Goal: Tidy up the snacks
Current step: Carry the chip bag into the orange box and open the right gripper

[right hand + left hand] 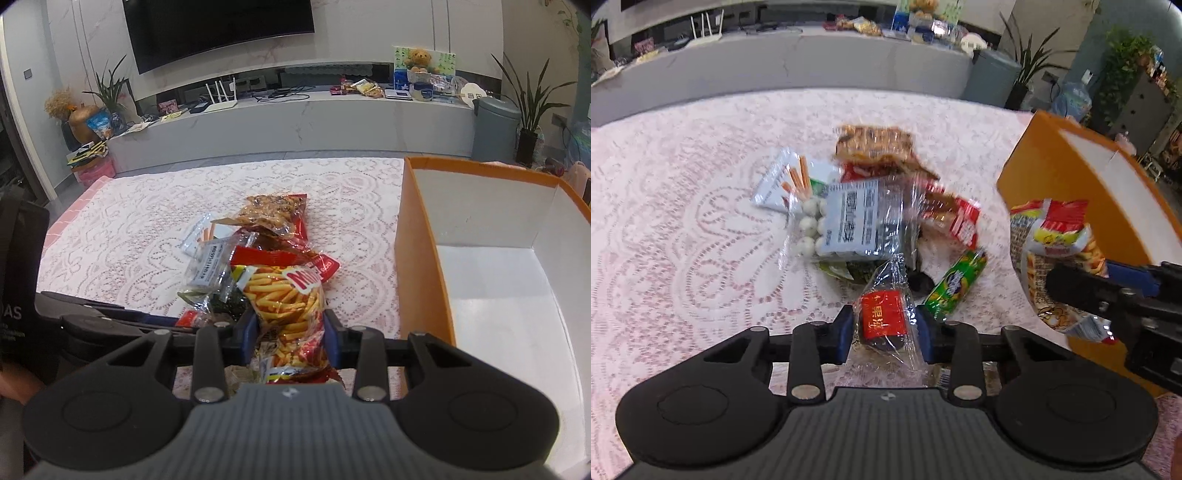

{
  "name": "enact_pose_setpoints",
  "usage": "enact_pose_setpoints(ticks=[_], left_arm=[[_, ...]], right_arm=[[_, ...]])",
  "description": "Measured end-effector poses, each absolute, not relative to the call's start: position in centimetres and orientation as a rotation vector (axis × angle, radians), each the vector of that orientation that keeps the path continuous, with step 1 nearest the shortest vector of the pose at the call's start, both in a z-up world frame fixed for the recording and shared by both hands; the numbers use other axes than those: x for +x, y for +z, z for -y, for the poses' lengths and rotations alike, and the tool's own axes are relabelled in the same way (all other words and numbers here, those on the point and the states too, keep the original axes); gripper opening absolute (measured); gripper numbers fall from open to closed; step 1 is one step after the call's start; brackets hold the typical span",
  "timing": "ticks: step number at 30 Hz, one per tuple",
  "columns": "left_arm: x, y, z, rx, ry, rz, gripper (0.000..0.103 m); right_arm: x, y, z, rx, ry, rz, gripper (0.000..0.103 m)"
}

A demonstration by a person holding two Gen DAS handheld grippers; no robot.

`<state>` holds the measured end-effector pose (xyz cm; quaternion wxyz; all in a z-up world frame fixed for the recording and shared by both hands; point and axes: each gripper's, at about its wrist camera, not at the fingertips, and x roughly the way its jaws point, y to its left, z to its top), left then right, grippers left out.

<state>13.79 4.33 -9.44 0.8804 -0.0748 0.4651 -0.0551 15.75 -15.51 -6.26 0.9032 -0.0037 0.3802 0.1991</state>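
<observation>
A pile of snack packets (879, 206) lies on the lace-covered table (683, 221). My left gripper (884, 326) is shut on a clear-wrapped snack with a red label (884, 319), held just above the near edge of the pile. My right gripper (290, 338) is shut on a bag of fries-shaped chips (291, 306), held beside the left wall of the orange box (421, 266). The same bag (1056, 251) and right gripper show at the right of the left wrist view. The box's white inside (498, 314) looks empty.
A green tube-shaped packet (956, 284), a white packet with orange sticks (790, 177) and a brown nut bag (875, 144) lie in the pile. Beyond the table are a low TV cabinet (295, 122), a grey bin (495, 125) and potted plants (528, 110).
</observation>
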Motion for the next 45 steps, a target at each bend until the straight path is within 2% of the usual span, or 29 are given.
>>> enact_pose_setpoints(ticks=[6, 14, 22, 32, 45], left_arm=[[11.3, -5.0, -4.1, -0.085, -0.122, -0.914, 0.038], [9.4, 1.8, -1.3, -0.031, -0.198, -0.796, 0.038], [11.0, 4.6, 4.5, -0.014, -0.372, -0.775, 0.037], [16.1, 2.0, 13.0, 0.055, -0.569, -0.880, 0.037], [19.6, -4.1, 18.4, 0.299, -0.689, -1.034, 0.037]], right_arm=[[14.8, -4.0, 16.3, -0.011, 0.431, -0.773, 0.035], [13.4, 1.7, 19.6, -0.003, 0.464, -0.691, 0.035], [13.6, 4.2, 24.5, -0.100, 0.439, -0.725, 0.035], [18.0, 0.6, 32.9, -0.072, 0.310, -0.951, 0.035], [20.9, -5.8, 33.6, -0.137, 0.322, -1.116, 0.035]])
